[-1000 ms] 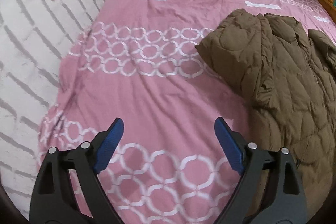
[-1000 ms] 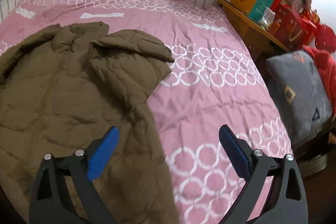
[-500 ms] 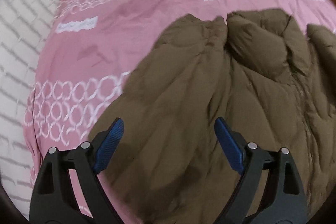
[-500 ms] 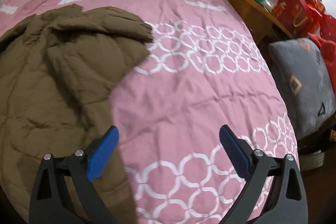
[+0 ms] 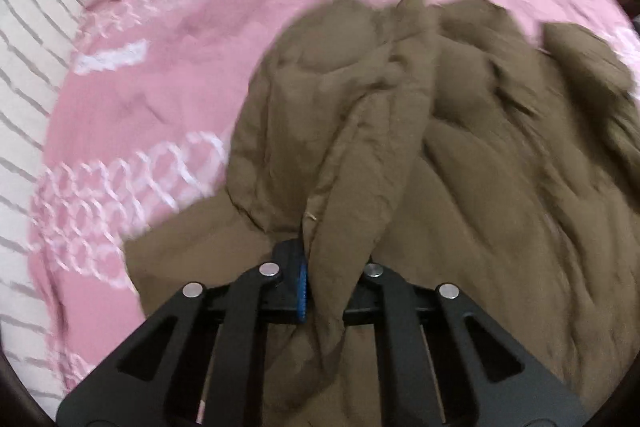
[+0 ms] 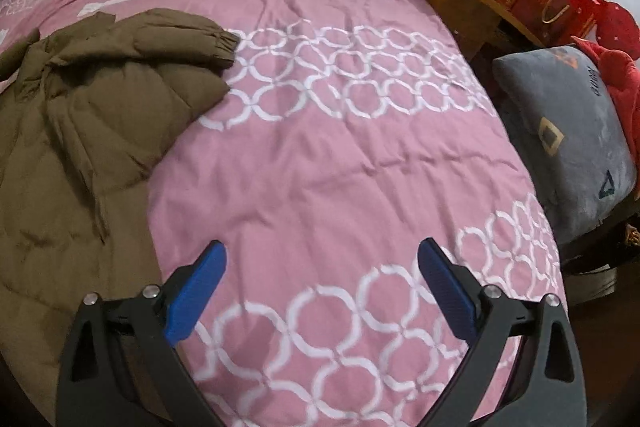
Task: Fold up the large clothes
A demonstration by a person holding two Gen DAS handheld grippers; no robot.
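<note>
Left tongs (image 5: pixel 320 267) pinch brown coat (image 5: pixel 460 167); right tongs (image 6: pixel 320 267) gape over bedspread (image 6: pixel 340 167).

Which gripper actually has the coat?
The left gripper: shut on a fold of the brown puffer coat. The right gripper is open over bare pink bedspread.

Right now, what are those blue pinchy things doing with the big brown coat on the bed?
A person is folding a big brown puffy coat that lies on a pink bedspread. The left gripper has pinched shut on a fold of the coat. The right gripper is wide open above bare bedspread beside the coat and holds nothing. The coat is rumpled, not folded yet.
</note>
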